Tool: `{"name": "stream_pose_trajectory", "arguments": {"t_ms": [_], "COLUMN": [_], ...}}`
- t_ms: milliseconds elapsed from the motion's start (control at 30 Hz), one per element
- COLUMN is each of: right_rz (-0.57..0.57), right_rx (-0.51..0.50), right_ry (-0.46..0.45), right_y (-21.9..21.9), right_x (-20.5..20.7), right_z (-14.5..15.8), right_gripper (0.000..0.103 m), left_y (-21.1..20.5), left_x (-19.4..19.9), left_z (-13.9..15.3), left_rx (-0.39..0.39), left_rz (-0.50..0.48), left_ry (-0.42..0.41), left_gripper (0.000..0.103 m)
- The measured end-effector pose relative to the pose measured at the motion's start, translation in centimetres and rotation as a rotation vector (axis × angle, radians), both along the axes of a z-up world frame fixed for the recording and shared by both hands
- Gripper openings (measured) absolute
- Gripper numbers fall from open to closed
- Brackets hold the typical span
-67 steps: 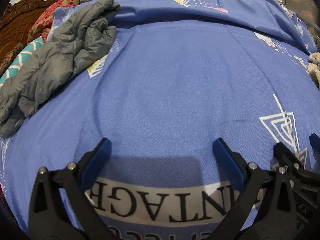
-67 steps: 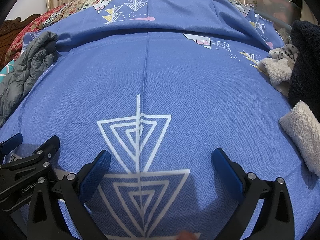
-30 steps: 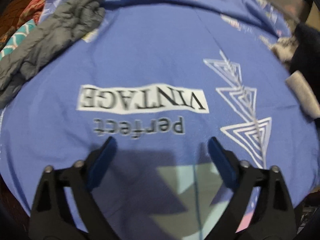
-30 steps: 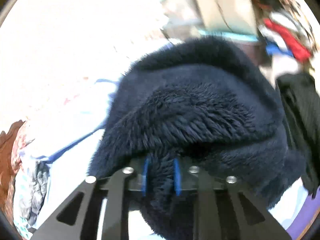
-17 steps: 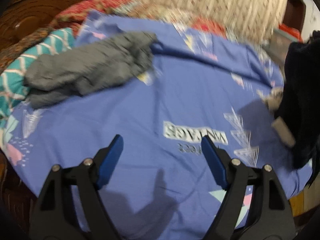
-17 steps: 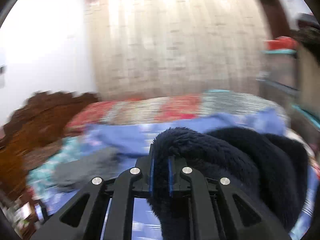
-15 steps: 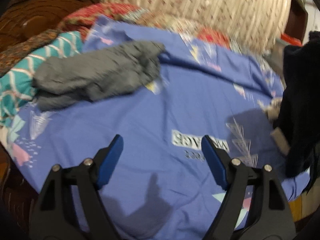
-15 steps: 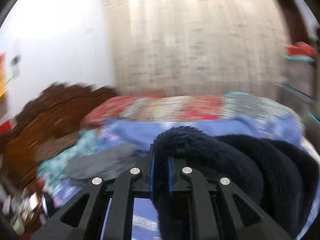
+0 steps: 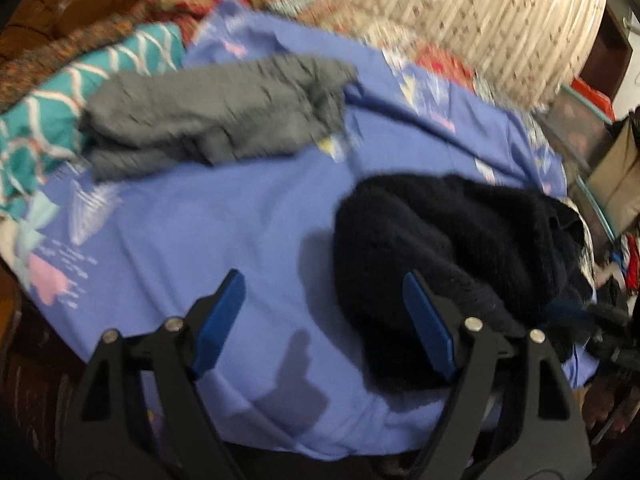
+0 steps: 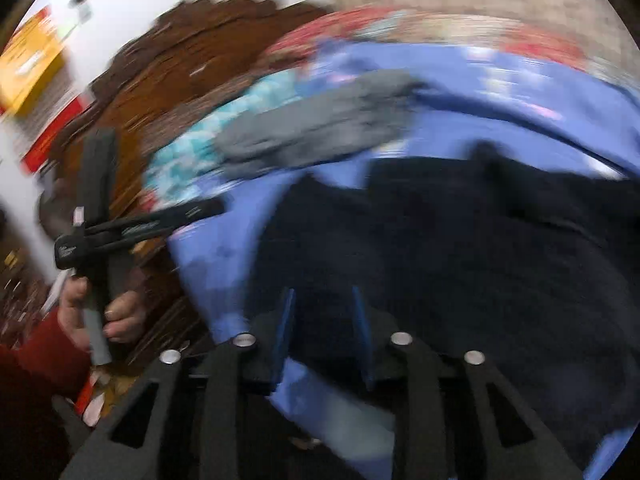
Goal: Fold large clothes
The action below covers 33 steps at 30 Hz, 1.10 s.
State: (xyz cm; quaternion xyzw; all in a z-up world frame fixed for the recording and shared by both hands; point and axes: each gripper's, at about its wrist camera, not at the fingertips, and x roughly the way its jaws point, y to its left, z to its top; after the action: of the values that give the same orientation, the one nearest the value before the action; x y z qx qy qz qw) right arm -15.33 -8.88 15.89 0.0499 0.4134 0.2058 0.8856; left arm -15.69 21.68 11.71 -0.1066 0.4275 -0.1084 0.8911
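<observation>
While the right-wrist view is smeared with motion blur, the left tongs (image 9: 324, 312) show clearly enough in their own view: their blue-padded fingers stand spread wide over the blue bedsheet (image 9: 192, 240), holding nothing. The dark navy fleece garment (image 9: 452, 248) lies in a heap on the bed's right half, its near edge just behind the right-hand pad of the left tongs. The right tongs (image 10: 322, 334) have their pads drawn close, with a narrow gap between them; the navy fleece (image 10: 460, 260) fills the space just ahead and appears to reach between the pads, though I cannot tell whether it is actually pinched. A grey quilted jacket (image 9: 212, 116) sits crumpled at the far left of the sheet, beside a teal patterned cloth (image 9: 36, 128). The person's left hand (image 10: 100, 312), in a red sleeve, grips the left tool's handle.
</observation>
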Motion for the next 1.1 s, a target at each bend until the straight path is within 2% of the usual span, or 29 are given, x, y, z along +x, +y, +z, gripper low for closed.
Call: {"name": "stream_pose_trajectory", "arguments": {"t_ms": [33,133,233,300,400,500,533,567,633,700,733,767,800,833,867,900,933,1000,1033,1100], "right_rz": [-0.072,-0.376,-0.526,-0.592,-0.601,-0.513,-0.453,-0.420,-0.357,-0.334,-0.350,-0.371,-0.385,-0.402,-0.429,-0.427,-0.409,-0.368,-0.348,-0.323], "right_rx": [0.005,0.067,0.139,0.221,0.247,0.263,0.239,0.208,0.218,0.288,0.308,0.340,0.347,0.341,0.307,0.274,0.247,0.203,0.181,0.152], "right_ry": [-0.005,0.016,0.040,0.057,0.112,0.163,0.169,0.177,0.157,0.020,-0.042,-0.127,-0.168,-0.194,-0.209,-0.222,-0.240,-0.255,-0.244,-0.190], "right_y": [-2.5,-12.1,-17.6,-21.2,-22.3,-21.5,-20.7,-20.2,-19.1,-19.0,-19.1,-19.5,-19.4,-19.5,-19.5,-19.6,-19.7,-20.2,-20.3,-20.5], "right_x": [-0.1,-0.7,-1.3,-1.6,0.4,3.2,5.3,7.1,11.0,15.7,17.0,18.2,18.8,18.9,18.4,17.1,15.4,10.8,8.2,3.7], "right_z": [-0.1,-0.5,-1.1,-1.8,-3.2,-4.5,-4.4,-3.9,-1.9,3.8,6.0,9.4,11.3,12.8,14.2,14.8,14.8,12.9,11.0,7.0], "right_gripper": [0.071,0.081,0.084,0.084,0.085,0.082,0.057,0.043,0.037,0.036,0.036,0.037,0.043,0.054,0.061,0.073,0.081,0.091,0.095,0.097], "left_y": [-0.6,-2.7,-4.7,-6.2,-8.1,-10.1,-11.1,-12.1,-14.7,-18.3,-20.1,-21.1,-21.6,-21.4,-20.7,-19.5,-17.5,-14.6,-13.3,-11.4], "left_x": [0.5,1.7,2.7,2.7,2.7,2.8,2.8,2.8,3.9,6.5,8.8,10.6,12.5,14.6,15.7,16.4,16.7,15.8,14.9,12.9], "left_z": [-0.6,-1.8,-1.7,-0.5,0.5,0.6,0.7,0.9,1.3,2.3,3.7,4.9,6.2,8.0,9.2,10.4,11.5,12.1,11.9,10.6], "left_rx": [-0.011,-0.057,-0.103,-0.107,-0.064,-0.090,-0.093,-0.093,-0.087,-0.044,-0.019,-0.007,0.008,0.023,0.028,0.016,-0.035,-0.105,-0.101,-0.073], "left_rz": [-0.009,-0.035,-0.060,-0.097,-0.147,-0.242,-0.282,-0.316,-0.374,-0.414,-0.419,-0.402,-0.357,-0.265,-0.194,-0.120,-0.062,-0.032,-0.025,-0.040], "left_ry": [0.027,0.085,0.114,0.086,0.070,0.119,0.127,0.130,0.138,0.122,0.073,0.032,-0.013,-0.076,-0.114,-0.149,-0.174,-0.199,-0.202,-0.179], "left_gripper": [0.078,0.078,0.078,0.078,0.078,0.078,0.078,0.078,0.078,0.078,0.077,0.075,0.075,0.075,0.075,0.075,0.075,0.075,0.075,0.075]}}
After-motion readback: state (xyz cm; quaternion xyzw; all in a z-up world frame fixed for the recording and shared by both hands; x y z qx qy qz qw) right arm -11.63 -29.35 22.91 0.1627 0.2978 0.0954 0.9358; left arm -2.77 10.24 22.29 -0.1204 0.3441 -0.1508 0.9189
